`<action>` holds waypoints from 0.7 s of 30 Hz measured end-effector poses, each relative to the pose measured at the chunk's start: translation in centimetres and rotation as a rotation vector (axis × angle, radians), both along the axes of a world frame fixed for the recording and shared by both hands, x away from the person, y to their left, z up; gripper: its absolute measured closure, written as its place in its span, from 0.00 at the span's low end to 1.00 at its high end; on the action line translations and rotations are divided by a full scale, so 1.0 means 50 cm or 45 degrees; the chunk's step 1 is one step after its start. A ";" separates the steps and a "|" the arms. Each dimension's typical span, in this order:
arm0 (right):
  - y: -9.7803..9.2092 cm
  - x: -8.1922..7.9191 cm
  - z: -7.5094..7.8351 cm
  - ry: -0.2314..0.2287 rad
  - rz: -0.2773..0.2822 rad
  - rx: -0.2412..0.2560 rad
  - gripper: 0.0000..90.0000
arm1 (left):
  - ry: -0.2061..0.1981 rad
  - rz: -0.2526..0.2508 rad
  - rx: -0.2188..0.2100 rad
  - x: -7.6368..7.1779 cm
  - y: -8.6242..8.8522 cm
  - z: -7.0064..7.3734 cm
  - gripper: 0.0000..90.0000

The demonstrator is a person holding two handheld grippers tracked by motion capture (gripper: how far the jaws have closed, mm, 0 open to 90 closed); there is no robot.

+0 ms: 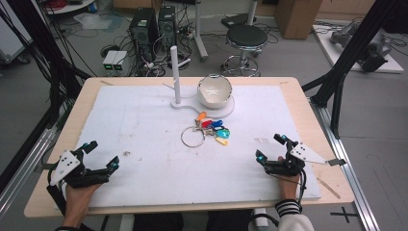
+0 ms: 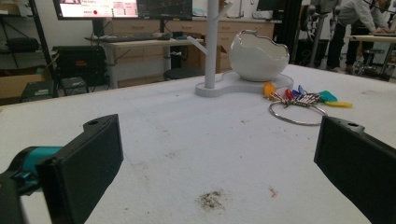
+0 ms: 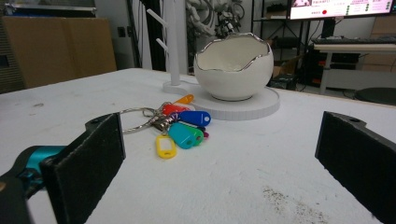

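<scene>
At the near left corner of the white foam mat (image 1: 144,159), the left gripper (image 1: 100,156) rests in a person's hand with its jaws spread wide and nothing between them; the left gripper view looks through that gap across bare mat to a dark smudge (image 2: 211,199) just ahead. Toward the far middle stands a white peg stand (image 1: 176,77) on a flat base, with an eggshell-shaped white bowl (image 1: 215,90) sitting on the right part of that base. Just near of the base lies a key ring with coloured tags (image 1: 206,131), well apart from both grippers. The right gripper view picks out orange, red, blue, teal and yellow tags (image 3: 185,125) and the bowl's silver rim; the left gripper view adds a person standing at a bench far right. At the near right, the right gripper (image 1: 271,147) sits likewise wide open and empty, held by a hand with a striped cuff (image 1: 287,207).
</scene>
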State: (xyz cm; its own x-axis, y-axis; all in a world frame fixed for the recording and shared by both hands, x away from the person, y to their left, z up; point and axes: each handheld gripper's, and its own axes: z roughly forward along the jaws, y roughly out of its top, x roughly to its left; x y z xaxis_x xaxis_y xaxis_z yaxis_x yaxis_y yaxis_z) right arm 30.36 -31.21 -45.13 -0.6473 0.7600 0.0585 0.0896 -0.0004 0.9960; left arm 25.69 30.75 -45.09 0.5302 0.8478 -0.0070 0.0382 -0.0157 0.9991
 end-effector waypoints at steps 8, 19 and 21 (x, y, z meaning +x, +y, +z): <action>0.000 0.001 0.000 -0.001 -0.003 -0.001 0.01 | 0.011 -0.004 -0.007 0.002 0.001 0.000 0.02; 0.001 0.000 0.000 -0.005 -0.004 -0.010 0.01 | 0.012 0.003 -0.022 0.001 0.002 0.000 0.02; 0.001 0.000 0.000 -0.006 -0.003 -0.012 0.01 | 0.010 0.003 -0.021 0.001 0.002 0.000 0.02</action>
